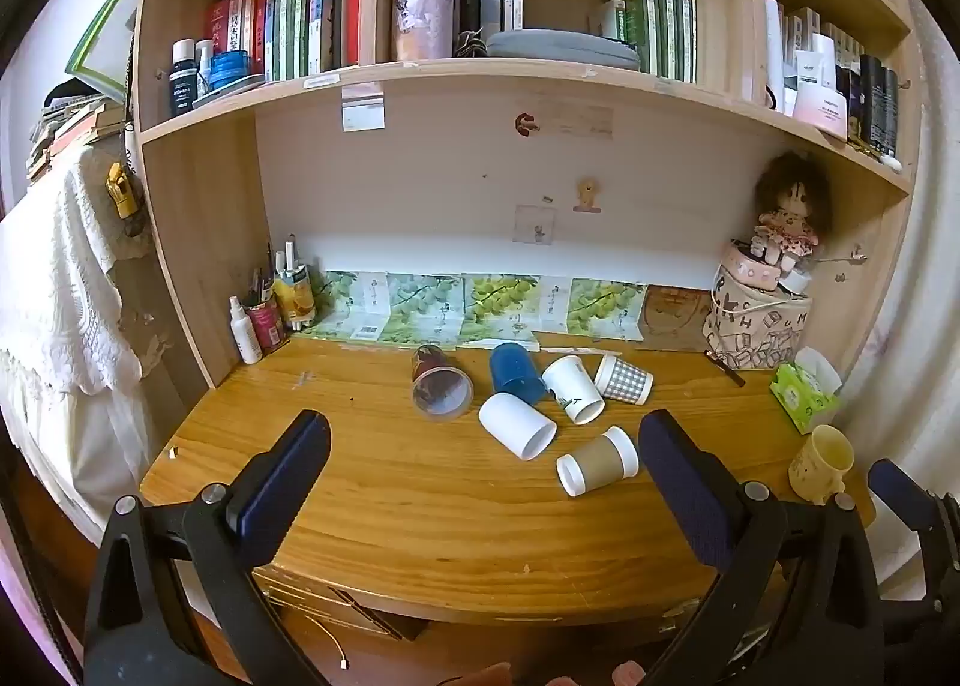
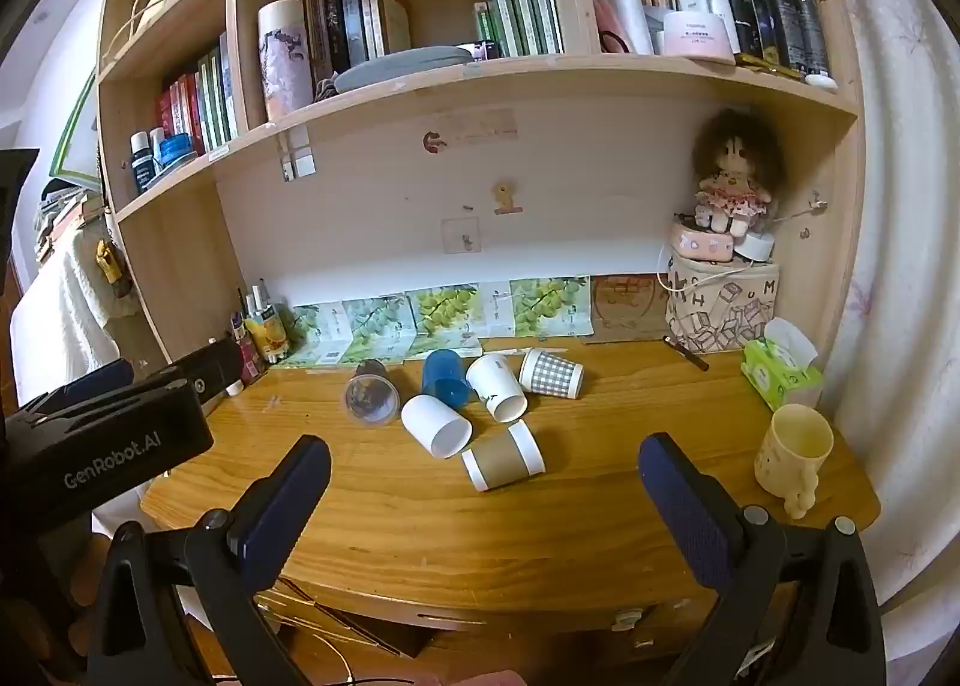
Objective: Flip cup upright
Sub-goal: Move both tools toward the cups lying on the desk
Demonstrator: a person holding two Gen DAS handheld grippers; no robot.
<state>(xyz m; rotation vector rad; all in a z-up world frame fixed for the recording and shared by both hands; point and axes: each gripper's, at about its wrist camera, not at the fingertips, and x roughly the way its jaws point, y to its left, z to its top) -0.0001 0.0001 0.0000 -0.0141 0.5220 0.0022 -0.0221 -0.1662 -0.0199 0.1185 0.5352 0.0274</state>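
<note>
Both grippers, left gripper (image 1: 483, 446) and right gripper (image 2: 483, 467), gape wide, holding nothing.

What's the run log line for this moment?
left gripper open | right gripper open | six cups lying | yellow mug upright | nothing grasped

A lived-in study corner of a home bedroom or dorm room

A wooden desk (image 1: 420, 506) is built in under open shelves (image 1: 480, 71) packed with books (image 1: 288, 20), skincare bottles (image 2: 696, 35) and ink jars (image 1: 183, 80). A rag doll (image 2: 735, 176) is seated on a printed storage box (image 2: 720, 308), a tissue pack (image 2: 777, 374) is set beside it, stickers are stuck to the back wall, and a lace cloth (image 1: 54, 278) is draped at the left.
</note>
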